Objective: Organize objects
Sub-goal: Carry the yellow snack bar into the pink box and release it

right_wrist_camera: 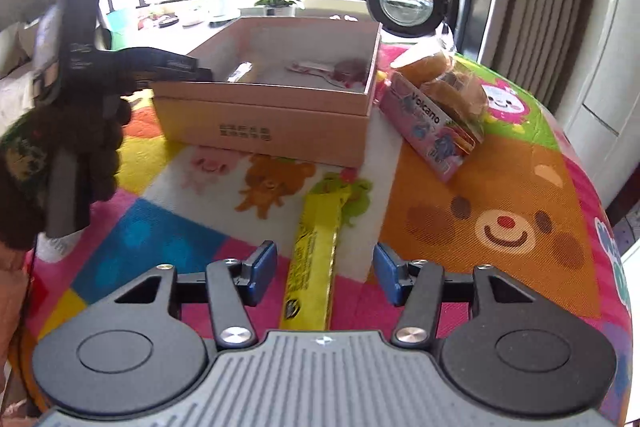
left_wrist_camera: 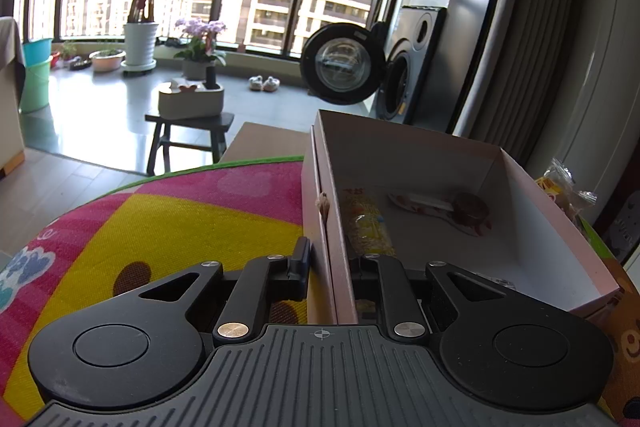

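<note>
Now, step in hand: the snacks are going into the box [right_wrist_camera: 276,115] one at a time, and the yellow bar [right_wrist_camera: 314,267] looks to be the next pick; this is a judgement from how things lie.
Left gripper [left_wrist_camera: 330,267]: clenched on the near side wall of the box, one finger outside and one inside, apparently steadying it; the right wrist view shows it at the box's left corner.
Right gripper [right_wrist_camera: 325,273]: released, jaws spread wide, with the yellow bar lying between them on the play mat [right_wrist_camera: 500,163]; the pads do not touch it.
Yellow bar: flat on the mat near the table's front edge, lengthwise along the fingers, pointing toward the box and well short of it.
Box contents: a yellow snack packet [left_wrist_camera: 368,227] by the near wall and a red-and-white wrapped sweet [left_wrist_camera: 448,211] toward the far side.
Still outside: a pink carton [right_wrist_camera: 430,131] and a bag of buns [right_wrist_camera: 448,79], just beside the box's right wall.
Next move calls for: squeezing the bar across its narrow width, lifting it clear of the mat, carrying it over the front wall and letting go inside.
Care: the wrapper looks slick and thin, so a low, centred pinch seems wise.
</note>
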`<action>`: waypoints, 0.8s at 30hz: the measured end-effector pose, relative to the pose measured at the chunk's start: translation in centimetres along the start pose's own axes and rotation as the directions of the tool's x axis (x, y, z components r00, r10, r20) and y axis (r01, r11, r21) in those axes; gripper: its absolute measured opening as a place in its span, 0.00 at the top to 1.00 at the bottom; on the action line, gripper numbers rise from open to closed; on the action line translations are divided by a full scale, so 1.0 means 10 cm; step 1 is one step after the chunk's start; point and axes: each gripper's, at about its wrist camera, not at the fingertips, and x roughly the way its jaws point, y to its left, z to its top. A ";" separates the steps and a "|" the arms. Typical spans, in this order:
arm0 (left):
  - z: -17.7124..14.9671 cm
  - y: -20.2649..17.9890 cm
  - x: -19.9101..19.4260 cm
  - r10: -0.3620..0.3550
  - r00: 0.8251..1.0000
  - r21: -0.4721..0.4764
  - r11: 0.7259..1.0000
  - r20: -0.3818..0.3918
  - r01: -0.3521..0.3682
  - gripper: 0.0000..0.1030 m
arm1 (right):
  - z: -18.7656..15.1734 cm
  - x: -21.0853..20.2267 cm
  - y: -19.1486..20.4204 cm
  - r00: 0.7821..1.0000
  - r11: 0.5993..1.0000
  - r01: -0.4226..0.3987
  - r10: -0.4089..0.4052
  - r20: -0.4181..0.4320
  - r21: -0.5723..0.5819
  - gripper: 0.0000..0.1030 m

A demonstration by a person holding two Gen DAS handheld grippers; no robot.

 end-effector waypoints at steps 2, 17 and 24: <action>0.00 0.00 0.00 -0.001 1.000 -0.001 1.000 0.000 0.001 0.84 | 0.02 0.10 0.01 0.999 1.000 0.003 -0.003 -0.034 0.005 0.55; 0.00 -0.01 0.00 -0.005 1.000 -0.006 1.000 0.000 0.005 0.84 | 0.70 -0.70 0.65 0.995 0.979 0.036 -0.017 0.096 -0.202 0.79; 0.00 -0.02 0.00 -0.008 1.000 -0.009 1.000 -0.001 0.008 0.83 | 1.42 -0.59 0.95 0.977 0.963 0.107 -0.056 0.205 -0.247 0.79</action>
